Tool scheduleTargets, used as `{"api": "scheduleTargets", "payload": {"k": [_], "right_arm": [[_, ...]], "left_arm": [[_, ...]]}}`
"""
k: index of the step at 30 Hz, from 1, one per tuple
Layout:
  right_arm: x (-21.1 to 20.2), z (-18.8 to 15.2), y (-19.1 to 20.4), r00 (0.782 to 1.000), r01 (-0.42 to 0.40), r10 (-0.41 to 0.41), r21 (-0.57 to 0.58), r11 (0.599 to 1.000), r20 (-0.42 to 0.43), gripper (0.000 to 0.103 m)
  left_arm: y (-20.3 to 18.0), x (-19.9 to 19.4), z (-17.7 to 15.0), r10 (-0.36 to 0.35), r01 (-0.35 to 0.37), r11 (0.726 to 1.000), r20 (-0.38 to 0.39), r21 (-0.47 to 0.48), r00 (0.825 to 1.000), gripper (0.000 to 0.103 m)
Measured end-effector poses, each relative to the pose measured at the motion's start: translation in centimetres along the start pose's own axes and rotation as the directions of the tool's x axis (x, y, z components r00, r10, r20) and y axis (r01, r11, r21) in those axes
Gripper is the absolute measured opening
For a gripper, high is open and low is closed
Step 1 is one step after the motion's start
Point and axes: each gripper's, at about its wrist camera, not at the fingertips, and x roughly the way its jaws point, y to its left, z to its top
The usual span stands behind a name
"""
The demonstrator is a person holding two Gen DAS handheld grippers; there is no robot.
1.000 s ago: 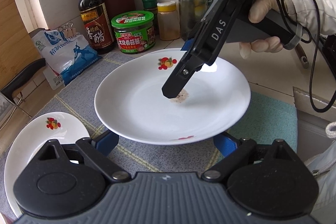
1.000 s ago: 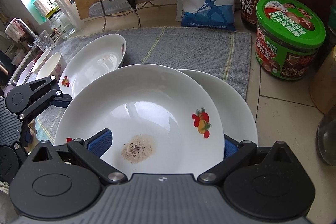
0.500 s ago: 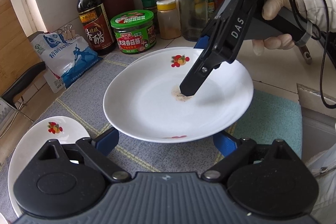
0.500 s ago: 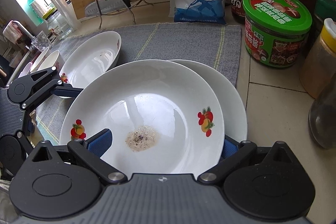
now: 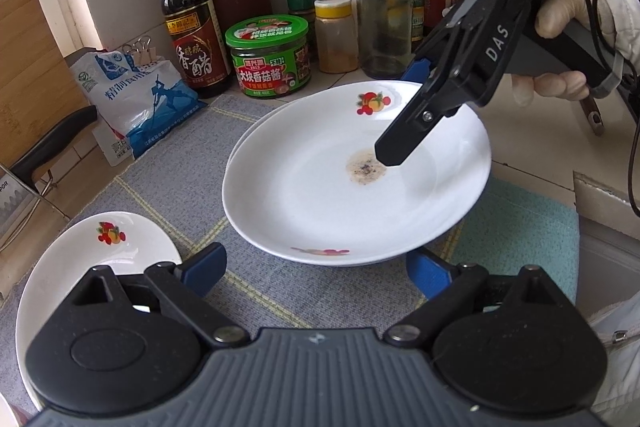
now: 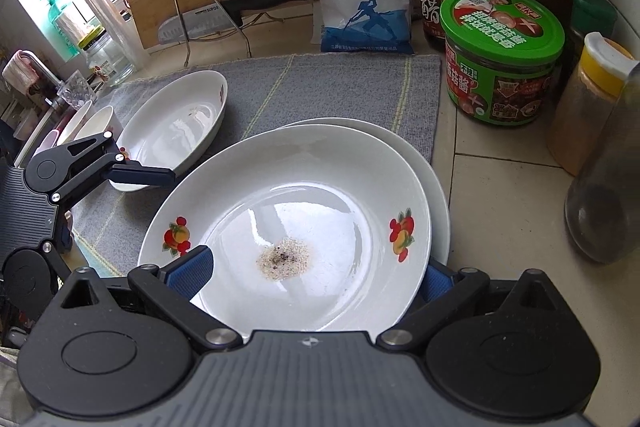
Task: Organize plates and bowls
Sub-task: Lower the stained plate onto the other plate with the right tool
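The right tool [image 6: 308, 269], marked "DAS" on its side, pinches the near rim of a soiled plate [image 6: 296, 203]: one blue pad inside the dish, one beneath. That glossy white, fruit-printed plate sits over a second plate [image 6: 434, 179]. The left tool [image 5: 316, 269] stands spread, empty, just off the plate's opposite edge. A third plate [image 6: 172, 125] lies far left on the grey woven mat [image 6: 320, 87]. On the tiled desk [image 6: 504, 203], a green-lidded jar [image 6: 500, 63] reads "香菇酱"; the salt bag [image 6: 362, 7] reads "精制食用".
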Motion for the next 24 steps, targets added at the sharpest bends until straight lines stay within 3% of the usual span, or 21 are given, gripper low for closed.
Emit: {"api": "scheduleTargets", "payload": {"k": [24], "right_arm": [[-1.1,-0.9,1.8,0.99,0.134,-0.134,0.016,0.991,0.031,0.103]], "left_arm": [[-0.1,-4.8,-1.1,0.046,-0.036,0.993,0.089,-0.109,0.995,0.097]]}}
